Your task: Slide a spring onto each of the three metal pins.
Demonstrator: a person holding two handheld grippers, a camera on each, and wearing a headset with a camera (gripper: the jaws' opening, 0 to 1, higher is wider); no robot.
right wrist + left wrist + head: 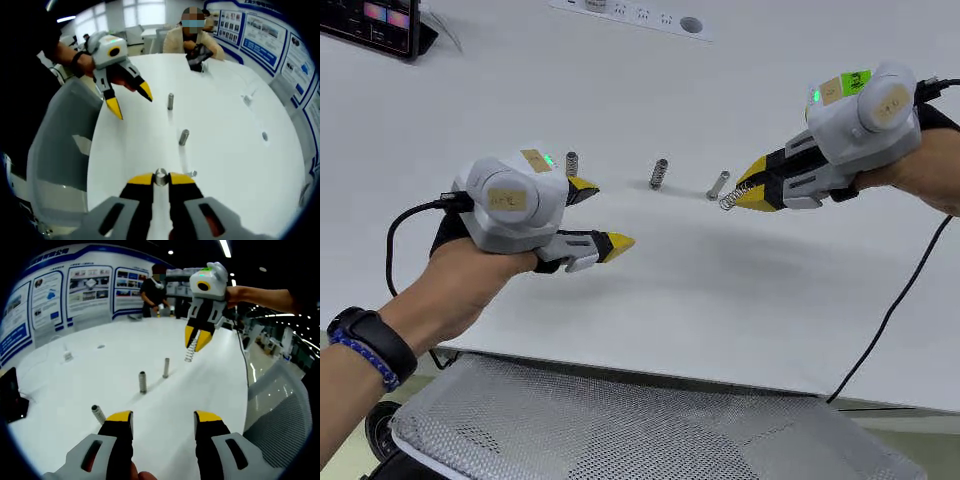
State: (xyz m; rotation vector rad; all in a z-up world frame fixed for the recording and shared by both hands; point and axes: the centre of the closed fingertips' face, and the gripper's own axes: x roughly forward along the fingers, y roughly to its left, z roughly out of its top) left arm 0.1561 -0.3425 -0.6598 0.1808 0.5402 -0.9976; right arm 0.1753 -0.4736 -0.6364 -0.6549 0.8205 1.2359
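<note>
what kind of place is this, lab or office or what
Probably a showroom or demo hall in a lab or office building: printed display boards line the wall, a large white table with a power strip serves as the workbench, and another person sits at its far side.

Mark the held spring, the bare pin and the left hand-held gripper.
held spring [730, 197]: head view, mid-coil.
bare pin [718, 185]: head view, mid-shaft.
left hand-held gripper [612, 212]: head view, between its fingertips.

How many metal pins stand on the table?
3 pins in a row: one by the left gripper, one in the middle, one nearest the spring held by the right gripper.
</note>
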